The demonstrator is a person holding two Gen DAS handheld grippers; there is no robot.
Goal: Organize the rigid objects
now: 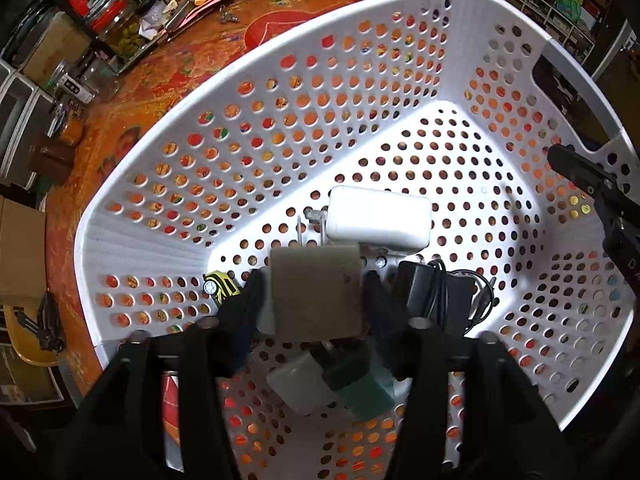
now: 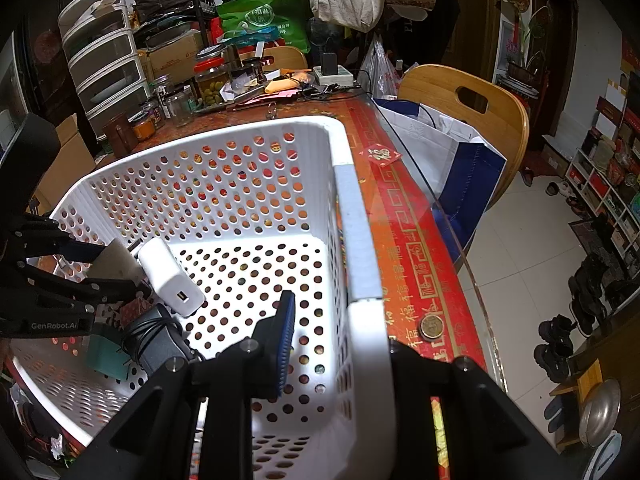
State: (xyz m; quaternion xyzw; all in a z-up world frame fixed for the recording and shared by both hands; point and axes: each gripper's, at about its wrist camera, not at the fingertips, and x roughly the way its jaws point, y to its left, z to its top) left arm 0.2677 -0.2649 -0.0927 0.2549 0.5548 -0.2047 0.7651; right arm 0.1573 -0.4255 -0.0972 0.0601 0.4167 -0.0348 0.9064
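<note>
Left wrist view: L gripper (image 1: 314,280) hangs nose-down inside the white basket (image 1: 360,92), with a grey-brown foam block (image 1: 316,304) between its fingers. Jaws stand at mid width. Pads look just off the block's sides, so I read it as let go or nearly so, not clamped.

R gripper (image 2: 340,332) is pinched narrow on the basket's near right wall, one finger inside and one outside, steadying it on the table (image 2: 404,240).

Step, as I judge it: dropping the block in with the other hard bits; basket already partly filled. Next move prob. needs the L jaws clear of the block, then a straight lift out w/o snagging the black adapter (image 1: 428,292) and its cord just to the right. R should hold firm.

Materials:
- Basket: stiff white plastic, round holes all over, smooth rolled rim.
- Block: matte, squarish, slightly porous look.
- White charger (image 1: 378,220): glossy, rounded corners, lying just beyond the block; touching or not, can't tell.
- Below the gripper: a white plug (image 1: 298,384) and a dark green boxy piece (image 1: 360,392), both blurred.
- Small yellow toy car (image 1: 220,286) at the left floor edge.
- Table: red-orange printed cover under glass.
</note>
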